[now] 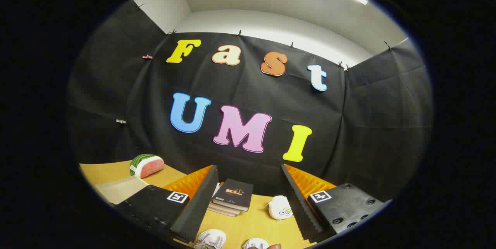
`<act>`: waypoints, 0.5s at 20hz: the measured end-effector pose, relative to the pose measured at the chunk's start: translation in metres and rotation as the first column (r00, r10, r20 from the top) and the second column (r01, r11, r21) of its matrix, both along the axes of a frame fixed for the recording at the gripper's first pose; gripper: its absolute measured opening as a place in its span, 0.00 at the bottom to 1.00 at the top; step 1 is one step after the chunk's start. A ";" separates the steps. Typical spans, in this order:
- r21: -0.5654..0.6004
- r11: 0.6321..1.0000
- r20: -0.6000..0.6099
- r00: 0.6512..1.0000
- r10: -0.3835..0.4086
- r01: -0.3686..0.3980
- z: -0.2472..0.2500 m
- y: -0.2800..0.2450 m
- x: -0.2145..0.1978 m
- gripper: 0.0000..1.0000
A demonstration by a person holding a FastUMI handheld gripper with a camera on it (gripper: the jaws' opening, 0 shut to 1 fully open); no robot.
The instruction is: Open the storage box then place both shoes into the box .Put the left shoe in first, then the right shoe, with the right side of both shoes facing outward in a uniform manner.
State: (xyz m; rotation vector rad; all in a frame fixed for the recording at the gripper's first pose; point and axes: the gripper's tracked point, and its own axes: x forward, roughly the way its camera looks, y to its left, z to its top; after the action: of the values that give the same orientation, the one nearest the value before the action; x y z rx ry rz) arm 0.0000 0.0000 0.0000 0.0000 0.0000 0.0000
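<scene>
My gripper (248, 198) is open, its two fingers (197, 202) spread wide with nothing between them, held above the wooden table (255, 222). Below, close to the fingers' bases, the tops of two white shoes show: one (211, 238) near the left finger, the other (255, 243) a little to its right. Only small parts of each shoe are visible. I cannot make out the storage box with certainty.
A stack of dark books (233, 196) lies ahead between the fingers. A white round toy with eyes (279, 207) sits by the right finger. A watermelon-slice toy (146, 165) and a flat beige card or lid (120, 189) lie at the left.
</scene>
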 end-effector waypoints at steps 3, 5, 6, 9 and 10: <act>-0.005 1.000 -0.007 1.000 -0.015 0.014 -0.001 -0.001 -0.001 0.97; -0.013 1.000 -0.010 1.000 -0.020 0.020 -0.003 -0.001 -0.002 0.97; -0.012 1.000 -0.014 1.000 -0.021 0.021 -0.004 -0.001 -0.002 0.97; 0.002 1.000 -0.026 1.000 -0.012 0.012 -0.012 0.000 -0.003 0.97; 0.004 1.000 -0.025 1.000 -0.006 0.006 -0.015 0.001 -0.002 0.97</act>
State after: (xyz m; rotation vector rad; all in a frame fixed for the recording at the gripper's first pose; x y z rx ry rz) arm -0.0025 0.0008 -0.0151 0.0036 0.0249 -0.0064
